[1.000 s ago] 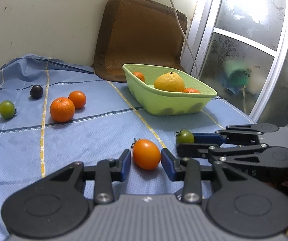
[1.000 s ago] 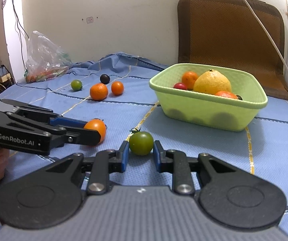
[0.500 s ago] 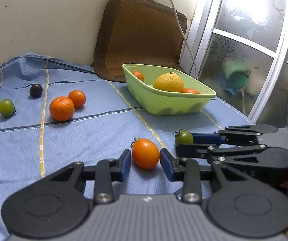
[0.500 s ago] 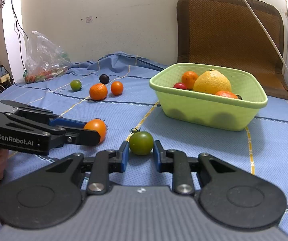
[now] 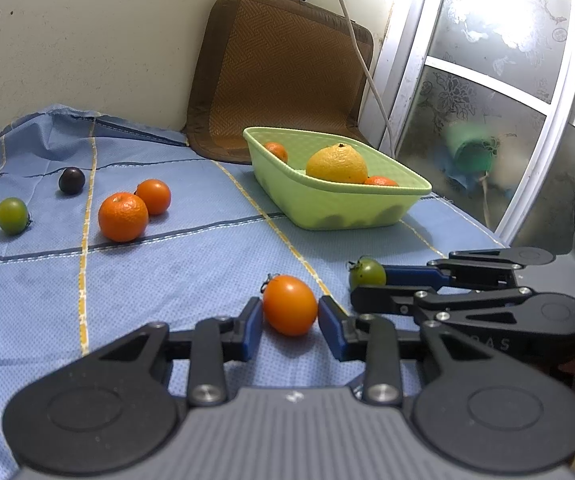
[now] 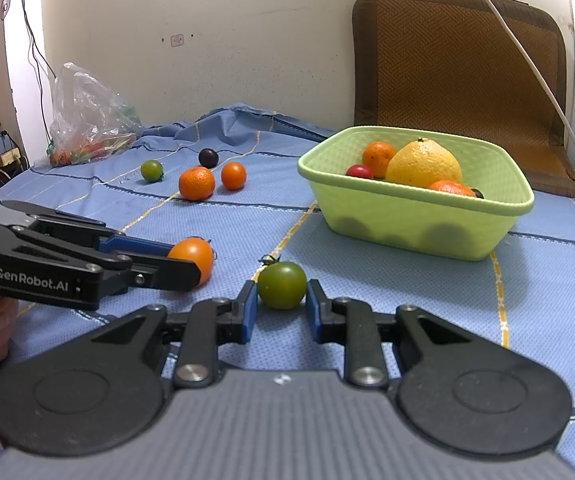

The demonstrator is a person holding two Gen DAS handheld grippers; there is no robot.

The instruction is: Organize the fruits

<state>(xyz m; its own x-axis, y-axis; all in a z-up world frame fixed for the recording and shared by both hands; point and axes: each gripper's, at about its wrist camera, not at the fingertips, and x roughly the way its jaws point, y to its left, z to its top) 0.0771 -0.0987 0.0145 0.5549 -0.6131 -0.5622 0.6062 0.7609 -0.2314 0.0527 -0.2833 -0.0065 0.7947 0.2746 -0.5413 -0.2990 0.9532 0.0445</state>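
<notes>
Both grippers are low on the blue cloth [image 5: 191,264], each with one small fruit between its fingers, and I judge this is the step just before a double pick toward the green basket [image 5: 367,208]. The left gripper [image 5: 290,322] has the orange tomato [image 5: 289,305] between its blue pads [image 5: 252,328]; the left pad seems to touch the skin and the right pad is just beside it, so the fingers are narrow around the fruit, but I cannot tell if they already press it. The right gripper [image 6: 279,306] has the green tomato [image 6: 282,285] between its pads [image 6: 248,311] in the same way, very close on both sides, and a firm hold is also not sure. Both fruits rest on the cloth, not lifted. They sit deep between the fingertips, probably so that the pads meet the widest part and the round fruit does not slip forward. The orange tomato is a little oval; its long axis goes obliquely, from the stem end far and left of the fingers down to the right pad. The green tomato is nearly round, with its stem up and away from the fingers, slightly left. The basket is beyond the fingertips, well apart, to the right, and already holds several fruits.
</notes>
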